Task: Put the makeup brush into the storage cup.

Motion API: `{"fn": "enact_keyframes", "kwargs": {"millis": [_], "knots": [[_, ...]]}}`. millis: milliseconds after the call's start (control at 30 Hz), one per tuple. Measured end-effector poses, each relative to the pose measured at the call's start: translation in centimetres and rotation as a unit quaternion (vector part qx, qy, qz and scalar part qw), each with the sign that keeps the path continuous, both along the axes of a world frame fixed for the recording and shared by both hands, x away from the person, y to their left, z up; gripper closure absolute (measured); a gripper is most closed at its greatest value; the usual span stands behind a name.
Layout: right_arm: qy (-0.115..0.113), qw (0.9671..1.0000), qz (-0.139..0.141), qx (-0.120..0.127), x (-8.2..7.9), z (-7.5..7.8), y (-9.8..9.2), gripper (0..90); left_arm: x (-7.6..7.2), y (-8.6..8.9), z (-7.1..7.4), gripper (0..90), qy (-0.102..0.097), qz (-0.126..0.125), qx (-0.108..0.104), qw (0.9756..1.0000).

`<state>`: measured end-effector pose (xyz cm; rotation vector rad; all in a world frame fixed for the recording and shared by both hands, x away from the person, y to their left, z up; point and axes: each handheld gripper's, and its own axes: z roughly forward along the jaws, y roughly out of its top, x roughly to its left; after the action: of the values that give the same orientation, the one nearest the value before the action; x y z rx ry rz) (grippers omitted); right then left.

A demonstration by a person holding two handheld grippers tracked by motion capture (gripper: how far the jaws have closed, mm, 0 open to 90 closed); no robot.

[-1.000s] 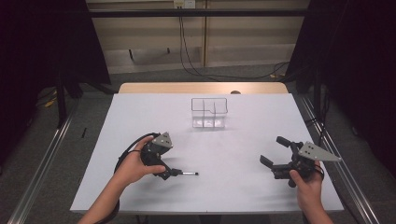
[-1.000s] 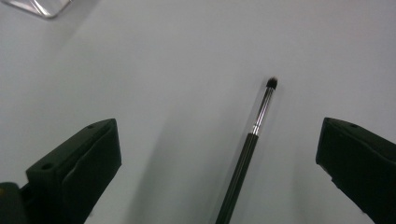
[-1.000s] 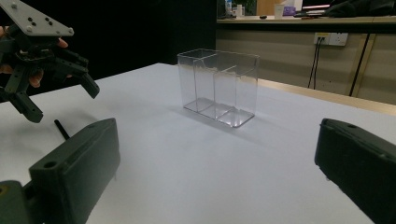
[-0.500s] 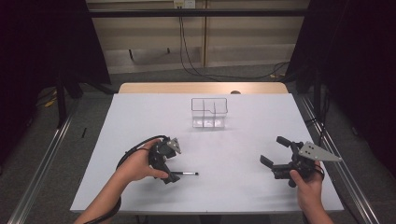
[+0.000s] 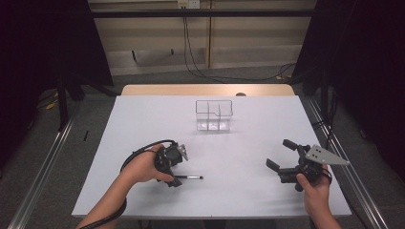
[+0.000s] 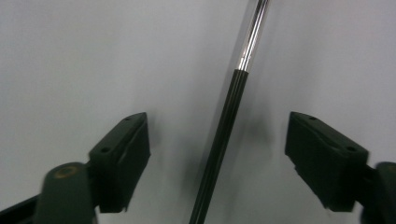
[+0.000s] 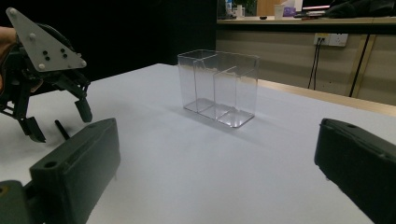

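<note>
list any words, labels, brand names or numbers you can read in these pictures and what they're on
None can be read.
The black and silver pen on the white table: no print visible.
The clear plastic divided box: no label.
The grey three-cornered plate on the left gripper: holes alone, no marks.
The items on the far counter in the right gripper view: too small and blurred to read.

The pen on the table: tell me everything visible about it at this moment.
The pen is slim, with a black ridged barrel and a shiny silver section beyond it. It lies flat on the white table, near the front edge on the person's left. The left tongs straddle its black part, jaws either side with gaps showing, not yet pressing; they have just been closing. Nothing else touches it.
</note>
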<state>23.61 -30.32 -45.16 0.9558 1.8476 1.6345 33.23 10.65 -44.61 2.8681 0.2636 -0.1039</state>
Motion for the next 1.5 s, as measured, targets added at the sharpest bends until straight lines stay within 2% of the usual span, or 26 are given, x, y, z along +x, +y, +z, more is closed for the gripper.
{"fn": "enact_keyframes", "kwargs": {"millis": [67, 100, 333, 833, 867, 967, 1100, 1167, 1333, 1433, 1500], "knots": [[0.001, 1.0, 0.001, 0.0, 0.0, 0.0, 0.0, 0.1, 0.0, -0.1, 0.0, 28.7, -0.001, -0.002, 0.005, 1.0], [0.001, 1.0, 0.001, 0.0, 0.0, 0.0, 0.0, 0.1, 0.0, -0.2, 0.0, 30.1, -0.003, -0.012, 0.012, 0.9998], [0.001, 1.0, 0.002, 0.0, 0.0, 0.0, 0.0, 0.0, 0.0, -0.7, 0.2, 43.5, -0.005, -0.028, 0.022, 0.9993], [0.002, 1.0, 0.002, 0.0, 0.1, -0.1, 0.0, 0.0, 0.0, -1.2, 0.3, 55.5, -0.007, -0.052, 0.027, 0.9982], [0.002, 1.0, 0.002, 0.0, 0.1, -0.1, 0.0, 0.0, 0.1, -1.2, 0.3, 56.7, -0.01, -0.06, 0.028, 0.9978], [0.002, 1.0, 0.002, 0.0, 0.1, -0.1, 0.0, 0.1, 0.1, -1.2, 0.4, 61.2, -0.008, -0.062, 0.027, 0.9977], [0.002, 1.0, 0.002, 0.0, 0.1, -0.1, -0.1, 0.0, -0.1, -1.4, 0.3, 63.7, -0.007, -0.065, 0.032, 0.9973], [0.002, 1.0, 0.002, -0.001, 0.1, -0.1, -0.1, 0.1, -0.2, -1.7, 0.4, 68.7, -0.004, -0.078, 0.043, 0.996], [0.003, 1.0, 0.003, -0.001, 0.1, -0.1, 0.0, 0.1, -0.3, -2.2, 0.4, 80.9, -0.005, -0.078, 0.056, 0.9953], [0.003, 1.0, 0.003, -0.002, 0.1, -0.1, 0.0, 0.1, -0.1, -2.2, 0.4, 83.7, 0.003, -0.08, 0.059, 0.9951], [0.003, 1.0, 0.003, -0.001, 0.1, -0.1, 0.0, 0.1, -0.1, -2.2, 0.4, 83.7, 0.007, -0.07, 0.057, 0.9959]]}}
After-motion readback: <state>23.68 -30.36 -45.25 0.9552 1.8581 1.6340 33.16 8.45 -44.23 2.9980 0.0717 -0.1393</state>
